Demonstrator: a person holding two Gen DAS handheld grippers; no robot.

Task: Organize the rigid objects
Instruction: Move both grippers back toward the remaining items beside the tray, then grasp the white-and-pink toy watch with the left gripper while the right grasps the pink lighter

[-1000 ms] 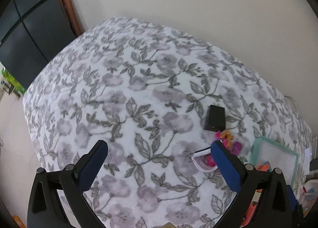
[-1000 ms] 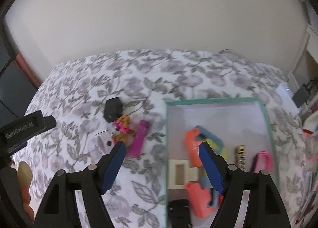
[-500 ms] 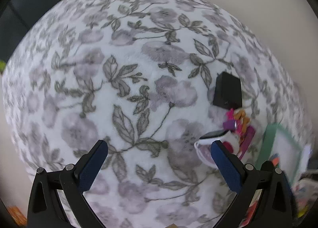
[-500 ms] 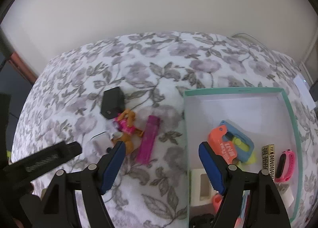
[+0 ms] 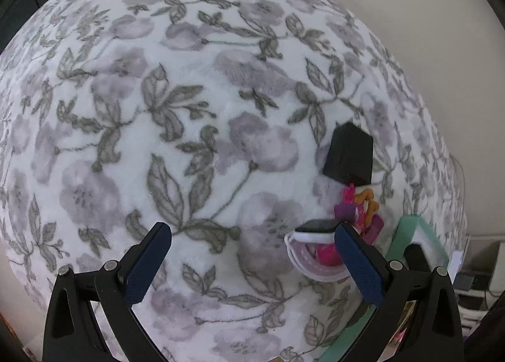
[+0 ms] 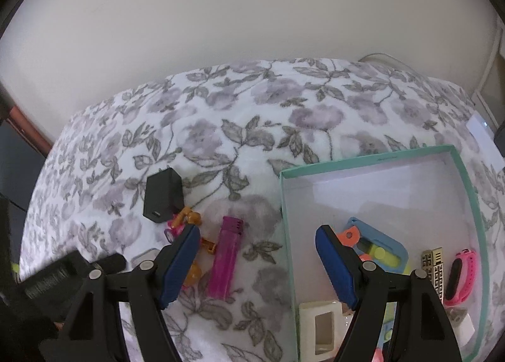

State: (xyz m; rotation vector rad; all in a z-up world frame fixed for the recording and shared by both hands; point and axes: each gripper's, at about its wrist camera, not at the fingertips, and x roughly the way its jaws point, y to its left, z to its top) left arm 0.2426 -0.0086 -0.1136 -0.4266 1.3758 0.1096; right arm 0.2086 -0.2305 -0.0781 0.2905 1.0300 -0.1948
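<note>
Now the left gripper (image 5: 252, 259) hangs low over the floral bed (image 5: 195, 84) with its jaws wide and nothing between them, and the white watch (image 5: 311, 247) lies just inside its right-hand finger, so the step in hand looks like a pick of that watch. To do it well, I would shift the gripper to the right until the watch case sits midway between the jaws, come down gently because the soft cover will give, and close across the case, not the loop of strap, keeping clear of the pink toy (image 5: 355, 207) that touches it. Left to right on the cover in the right wrist view there is one black charger (image 6: 163, 196), one pink and orange toy just beside it, and one purple lighter (image 6: 228, 256), with the watch mostly hidden behind the left finger; that makes four loose things. The right gripper (image 6: 257, 264) also has its jaws wide and empty, straddling the near wall of the one teal box (image 6: 369, 161). Inside the box I count one blue and orange piece (image 6: 375, 243), one cream frame (image 6: 320, 324), one gold patterned piece (image 6: 435, 269), one pink band (image 6: 462, 277) and a white item at the corner; others are hidden by the gripper, so the total inside cannot be told.
</note>
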